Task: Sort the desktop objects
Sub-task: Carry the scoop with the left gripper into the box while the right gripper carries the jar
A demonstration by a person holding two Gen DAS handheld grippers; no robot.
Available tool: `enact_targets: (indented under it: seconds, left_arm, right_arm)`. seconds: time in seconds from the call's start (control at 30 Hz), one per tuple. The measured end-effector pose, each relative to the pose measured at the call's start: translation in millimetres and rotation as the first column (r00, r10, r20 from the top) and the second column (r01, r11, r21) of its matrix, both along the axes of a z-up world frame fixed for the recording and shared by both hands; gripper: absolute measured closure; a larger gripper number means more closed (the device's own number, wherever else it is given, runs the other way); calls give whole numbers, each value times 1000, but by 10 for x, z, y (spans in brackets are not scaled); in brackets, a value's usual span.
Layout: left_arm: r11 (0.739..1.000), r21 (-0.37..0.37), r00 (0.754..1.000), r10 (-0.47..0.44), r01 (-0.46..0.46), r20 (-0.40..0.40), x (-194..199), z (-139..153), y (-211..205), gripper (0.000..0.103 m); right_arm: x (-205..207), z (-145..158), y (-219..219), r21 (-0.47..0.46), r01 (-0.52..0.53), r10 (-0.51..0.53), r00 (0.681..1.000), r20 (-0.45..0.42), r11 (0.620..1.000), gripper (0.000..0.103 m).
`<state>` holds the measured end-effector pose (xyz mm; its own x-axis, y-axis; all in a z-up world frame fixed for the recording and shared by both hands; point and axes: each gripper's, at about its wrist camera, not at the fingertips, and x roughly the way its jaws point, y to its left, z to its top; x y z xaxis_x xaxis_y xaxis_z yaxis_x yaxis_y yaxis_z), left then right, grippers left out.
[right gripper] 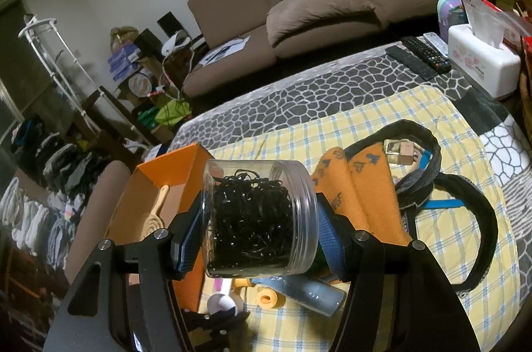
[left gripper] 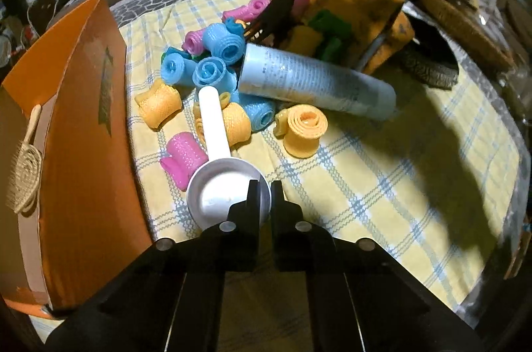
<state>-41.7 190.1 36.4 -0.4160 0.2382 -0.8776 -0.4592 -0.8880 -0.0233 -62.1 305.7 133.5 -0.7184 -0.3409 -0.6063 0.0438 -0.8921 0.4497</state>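
A white scoop (left gripper: 216, 185) lies on the yellow checked cloth (left gripper: 382, 185), its handle pointing into a heap of blue (left gripper: 226, 46), yellow (left gripper: 306, 129) and pink rollers (left gripper: 183, 159). My left gripper (left gripper: 264, 195) is shut on the scoop bowl's rim, one finger inside the bowl and one outside. A pale blue tube (left gripper: 316, 82) rests across the heap. My right gripper (right gripper: 259, 239) is shut on a clear jar (right gripper: 259, 219) of black hair ties, held on its side above the table. Below the jar, the scoop (right gripper: 221, 302) shows again.
An open orange box (left gripper: 83, 119) stands at the left with a straw-coloured comb (left gripper: 25, 176) inside. An orange cloth (right gripper: 359, 185) and a black-strapped bag (right gripper: 465, 202) lie behind the heap. Remotes (right gripper: 422, 56) and a tissue box (right gripper: 482, 59) sit at the far right edge.
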Motion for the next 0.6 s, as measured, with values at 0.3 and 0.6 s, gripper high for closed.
enact_targets:
  seconds: [0.3,0.6]
  left_arm:
    - [974,228,999,26,-16,-42,62,597,-275,99]
    - [912,390,978,180,-126,-104,-222,1236,-969,99]
  right_arm:
    - [5,124,-120,-19,-16,15,999,-31,1000,40]
    - [-113,268,-310,-106,-68,59,995,-80,992,40]
